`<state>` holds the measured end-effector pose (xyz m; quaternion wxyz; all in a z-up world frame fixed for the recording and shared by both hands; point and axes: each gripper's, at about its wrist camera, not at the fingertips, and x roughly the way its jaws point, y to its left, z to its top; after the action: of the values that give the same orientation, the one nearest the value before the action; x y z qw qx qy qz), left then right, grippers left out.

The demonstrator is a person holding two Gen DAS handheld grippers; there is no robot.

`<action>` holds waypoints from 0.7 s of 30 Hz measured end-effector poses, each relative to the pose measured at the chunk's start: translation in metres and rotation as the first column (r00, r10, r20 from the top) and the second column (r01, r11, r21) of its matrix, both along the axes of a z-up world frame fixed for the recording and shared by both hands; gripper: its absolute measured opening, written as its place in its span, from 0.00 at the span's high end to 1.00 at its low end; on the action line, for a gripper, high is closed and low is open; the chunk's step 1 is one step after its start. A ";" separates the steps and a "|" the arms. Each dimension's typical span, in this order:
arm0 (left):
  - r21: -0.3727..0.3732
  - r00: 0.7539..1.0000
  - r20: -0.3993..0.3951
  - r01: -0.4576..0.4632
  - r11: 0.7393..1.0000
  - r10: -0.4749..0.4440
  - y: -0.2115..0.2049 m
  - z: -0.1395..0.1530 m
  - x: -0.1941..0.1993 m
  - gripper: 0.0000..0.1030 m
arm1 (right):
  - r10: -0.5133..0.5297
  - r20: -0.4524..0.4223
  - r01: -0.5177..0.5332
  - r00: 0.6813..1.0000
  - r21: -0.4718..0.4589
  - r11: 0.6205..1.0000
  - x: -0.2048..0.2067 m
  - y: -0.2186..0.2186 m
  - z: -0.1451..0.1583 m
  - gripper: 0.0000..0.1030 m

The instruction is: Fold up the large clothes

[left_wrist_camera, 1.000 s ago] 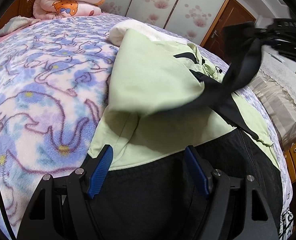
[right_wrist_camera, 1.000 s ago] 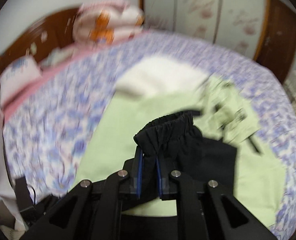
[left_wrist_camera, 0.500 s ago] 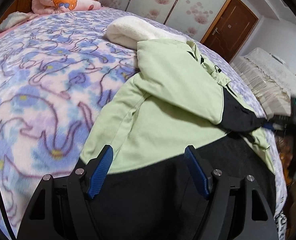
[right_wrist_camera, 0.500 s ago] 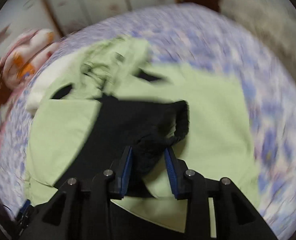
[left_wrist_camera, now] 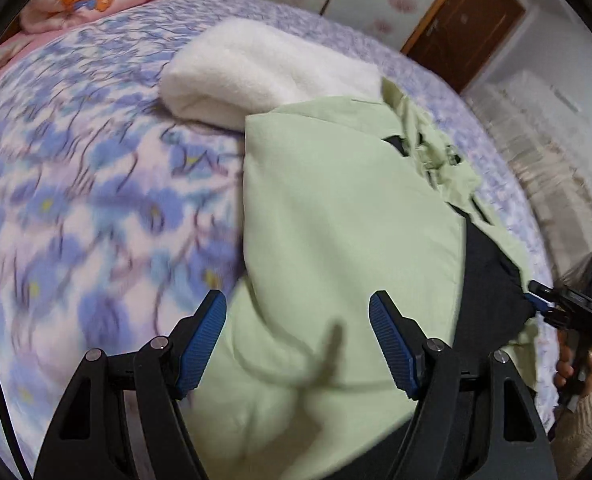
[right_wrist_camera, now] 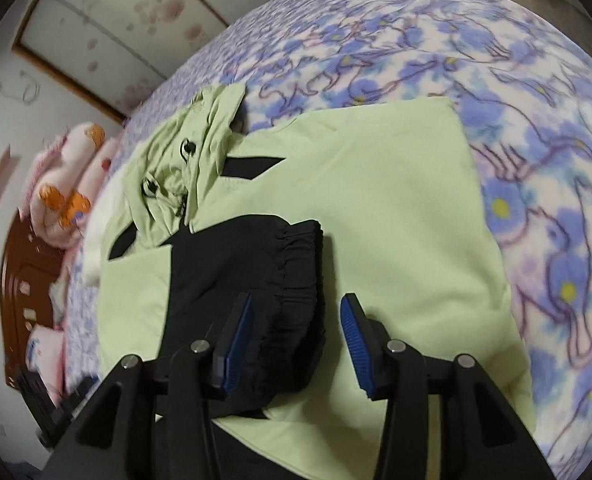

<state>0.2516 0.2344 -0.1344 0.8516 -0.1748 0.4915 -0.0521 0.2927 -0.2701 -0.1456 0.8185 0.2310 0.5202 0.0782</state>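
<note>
1. The light green jacket (right_wrist_camera: 396,208) with black panels lies spread on the bed, on a blue-and-purple floral blanket (left_wrist_camera: 76,208).
2. Its black elastic cuff (right_wrist_camera: 296,280) lies folded across the jacket front.
3. Right gripper (right_wrist_camera: 296,334): jaws have just been opening; the cuff sits between the pads, unclamped.
4. Left gripper (left_wrist_camera: 298,344): jaws wide apart over green fabric, gripping nothing.
5. A folded white fleece (left_wrist_camera: 264,76) lies beside the hood (right_wrist_camera: 184,152).
</note>
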 end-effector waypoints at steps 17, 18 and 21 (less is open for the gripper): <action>0.078 0.991 -0.091 -0.089 0.993 0.096 -0.004 -0.024 0.088 0.95 | 0.146 0.037 -0.138 0.989 -0.164 0.977 0.021 0.033 -0.018 0.78; 0.119 0.994 -0.037 -0.100 0.988 0.105 -0.006 -0.013 0.083 0.96 | 0.158 0.059 -0.145 0.986 -0.181 0.973 0.020 0.037 -0.013 0.81; 0.118 0.985 0.109 -0.150 0.982 0.137 -0.002 0.017 0.069 0.97 | 0.180 0.207 -0.138 0.962 -0.203 0.970 0.013 0.048 0.015 0.88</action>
<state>0.3209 0.2324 -0.1174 0.8860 -0.1531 0.4365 0.0316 0.3055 -0.2216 -0.1303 0.8808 0.1005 0.4468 0.1202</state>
